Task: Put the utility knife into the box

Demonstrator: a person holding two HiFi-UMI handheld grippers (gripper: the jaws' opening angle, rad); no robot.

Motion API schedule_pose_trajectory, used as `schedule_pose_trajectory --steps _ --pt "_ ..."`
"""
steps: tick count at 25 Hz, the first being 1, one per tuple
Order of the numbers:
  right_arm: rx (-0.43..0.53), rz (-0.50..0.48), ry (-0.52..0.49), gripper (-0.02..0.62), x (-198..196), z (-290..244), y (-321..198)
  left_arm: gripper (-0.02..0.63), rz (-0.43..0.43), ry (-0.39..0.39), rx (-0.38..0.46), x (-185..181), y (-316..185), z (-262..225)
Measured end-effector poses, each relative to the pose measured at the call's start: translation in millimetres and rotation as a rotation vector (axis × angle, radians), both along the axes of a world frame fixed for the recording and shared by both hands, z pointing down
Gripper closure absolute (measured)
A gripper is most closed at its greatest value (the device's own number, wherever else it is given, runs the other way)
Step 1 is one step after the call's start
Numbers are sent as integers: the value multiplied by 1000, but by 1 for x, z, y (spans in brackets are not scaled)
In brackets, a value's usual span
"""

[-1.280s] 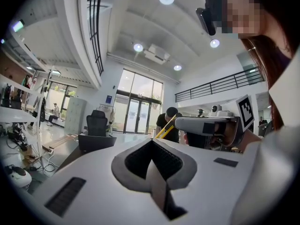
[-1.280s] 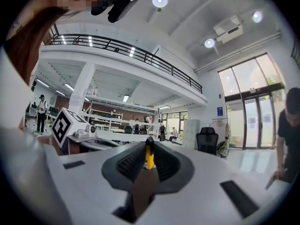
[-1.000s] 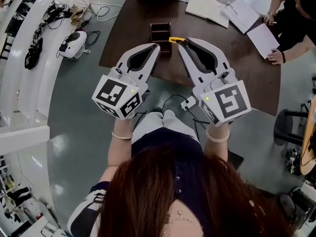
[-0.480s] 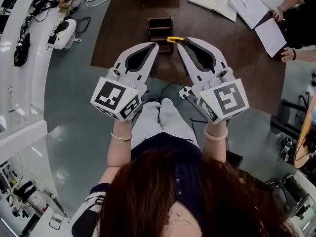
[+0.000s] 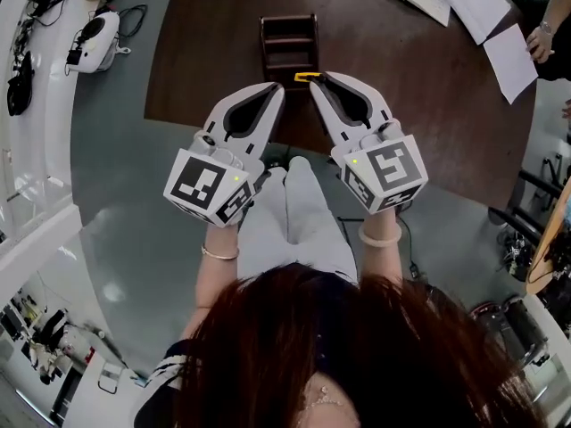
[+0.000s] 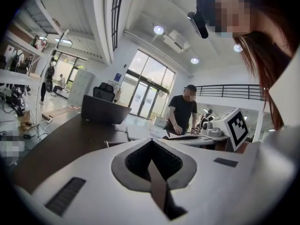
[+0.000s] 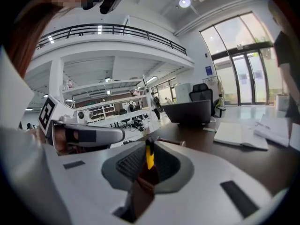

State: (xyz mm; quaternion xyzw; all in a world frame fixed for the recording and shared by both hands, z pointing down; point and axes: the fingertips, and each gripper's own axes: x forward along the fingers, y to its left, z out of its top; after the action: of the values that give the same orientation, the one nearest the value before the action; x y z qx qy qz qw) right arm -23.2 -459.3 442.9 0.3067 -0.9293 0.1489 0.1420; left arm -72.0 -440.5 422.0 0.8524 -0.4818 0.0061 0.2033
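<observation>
The utility knife (image 5: 307, 77) is yellow and black, and my right gripper (image 5: 318, 79) is shut on it just above the dark brown table (image 5: 410, 87). In the right gripper view its yellow end (image 7: 149, 153) sticks up between the closed jaws of that gripper (image 7: 149, 162). The box (image 5: 288, 41), a dark wooden tray with compartments, stands on the table just beyond the knife tip. My left gripper (image 5: 274, 89) is level with the right one, a little to its left. It is shut with nothing in it, and its jaws (image 6: 152, 165) meet along a seam.
Open notebooks and loose sheets (image 5: 482, 7) lie at the table's far right, by a person's hand (image 5: 544, 32). A closed laptop (image 7: 190, 111) sits at the far end. A white device (image 5: 94, 36) and cables lie on the grey floor at left. My knees (image 5: 294, 203) are below the grippers.
The two grippers have drawn closer together and nearer the box. The knife stays clamped in the right gripper, and the left stays shut.
</observation>
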Motion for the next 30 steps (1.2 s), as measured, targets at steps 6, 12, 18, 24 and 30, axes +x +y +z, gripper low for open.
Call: schedule_pose_trajectory --steps 6,12,18,24,30 --pt "-75 -3 39 537 -2 32 -4 604 -7 25 -60 3 -5 18" --pt "-127 -26 99 537 -6 76 -4 604 -7 31 -94 0 -11 43" --pt "-151 -26 118 537 -13 94 2 604 1 31 -95 -5 -12 46" --pt "-126 -19 81 535 -15 78 -6 604 9 18 -71 -12 -21 36" --pt "-42 5 14 537 -1 38 -17 604 19 0 -15 -4 -24 16"
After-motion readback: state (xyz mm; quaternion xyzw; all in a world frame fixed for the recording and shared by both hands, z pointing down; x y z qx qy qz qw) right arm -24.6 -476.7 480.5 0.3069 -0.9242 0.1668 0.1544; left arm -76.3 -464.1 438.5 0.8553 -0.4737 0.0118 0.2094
